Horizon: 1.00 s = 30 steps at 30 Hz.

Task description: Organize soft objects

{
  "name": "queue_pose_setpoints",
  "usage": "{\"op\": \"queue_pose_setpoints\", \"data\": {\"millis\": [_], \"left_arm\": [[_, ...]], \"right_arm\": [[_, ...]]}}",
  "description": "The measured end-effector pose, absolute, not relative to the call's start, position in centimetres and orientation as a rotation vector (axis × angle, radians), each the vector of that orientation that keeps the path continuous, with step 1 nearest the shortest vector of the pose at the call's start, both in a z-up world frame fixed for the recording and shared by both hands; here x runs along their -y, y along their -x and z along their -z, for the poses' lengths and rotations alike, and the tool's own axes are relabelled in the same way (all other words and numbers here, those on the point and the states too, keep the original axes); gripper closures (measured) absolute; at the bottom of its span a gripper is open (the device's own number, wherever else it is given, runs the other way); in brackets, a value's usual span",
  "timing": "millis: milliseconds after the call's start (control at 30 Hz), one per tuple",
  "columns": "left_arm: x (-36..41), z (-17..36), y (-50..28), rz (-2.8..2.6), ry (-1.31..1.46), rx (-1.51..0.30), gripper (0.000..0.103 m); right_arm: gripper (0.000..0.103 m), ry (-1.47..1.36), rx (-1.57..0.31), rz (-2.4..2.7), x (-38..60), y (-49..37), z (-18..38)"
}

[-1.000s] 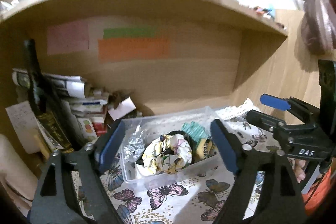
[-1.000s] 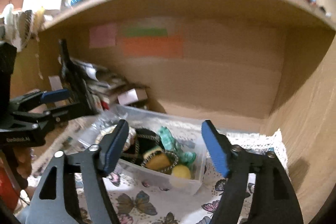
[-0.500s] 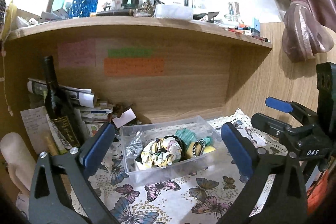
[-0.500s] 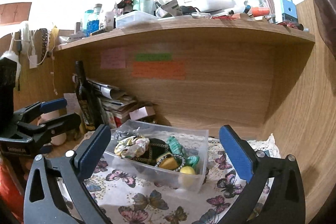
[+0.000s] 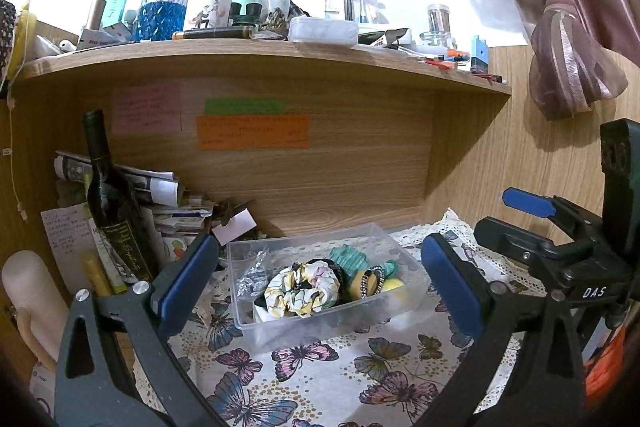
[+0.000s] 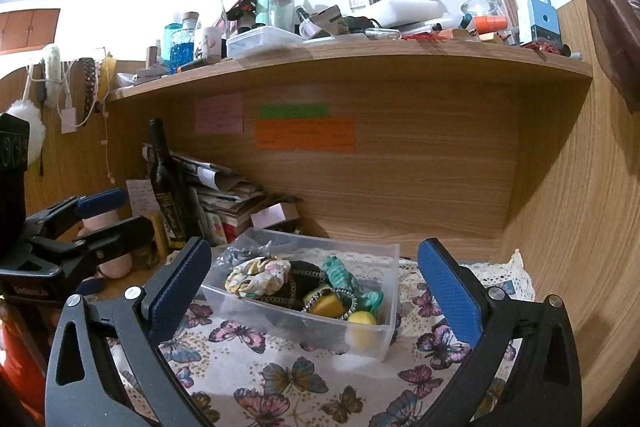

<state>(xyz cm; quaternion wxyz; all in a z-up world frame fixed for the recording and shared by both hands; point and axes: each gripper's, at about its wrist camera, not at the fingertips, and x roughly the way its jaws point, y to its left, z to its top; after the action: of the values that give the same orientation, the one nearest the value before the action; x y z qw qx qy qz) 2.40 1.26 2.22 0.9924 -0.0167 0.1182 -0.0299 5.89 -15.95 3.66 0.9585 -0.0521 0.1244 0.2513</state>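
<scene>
A clear plastic box (image 5: 404, 307) (image 6: 372, 337) stands on the butterfly cloth under the shelf. It holds a floral scrunchie (image 5: 302, 287) (image 6: 256, 273), a teal scrunchie (image 5: 350, 257) (image 6: 340, 275), a yellow one with a beaded band (image 5: 370, 283) (image 6: 326, 303), a black one (image 6: 298, 285) and a crumpled clear wrapper (image 5: 250, 273). My left gripper (image 5: 320, 281) (image 6: 110, 215) is open and empty, held back from the box. My right gripper (image 6: 314, 295) (image 5: 516, 213) is open and empty, to the right of the left one.
A dark wine bottle (image 5: 110, 203) (image 6: 166, 187) stands by a stack of papers (image 5: 168, 195) at the left. A cluttered shelf (image 5: 256, 55) hangs above. A wooden side wall (image 6: 572, 207) closes the right. A pale cylinder (image 5: 34, 303) stands at far left.
Both grippers have pulled back and up from the box, so the shelf top and its bottles now show. The box and its contents have not moved.
</scene>
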Motion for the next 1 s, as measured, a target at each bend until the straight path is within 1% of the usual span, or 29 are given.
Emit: {"op": "queue_pose_setpoints", "data": {"millis": [1000], "left_arm": [[-2.0, -1.79, -2.88, 0.061, 0.054, -0.251, 0.0]], "right_arm": [[0.0, 0.1, -0.252, -0.516, 16.12, -5.77, -3.65]]}}
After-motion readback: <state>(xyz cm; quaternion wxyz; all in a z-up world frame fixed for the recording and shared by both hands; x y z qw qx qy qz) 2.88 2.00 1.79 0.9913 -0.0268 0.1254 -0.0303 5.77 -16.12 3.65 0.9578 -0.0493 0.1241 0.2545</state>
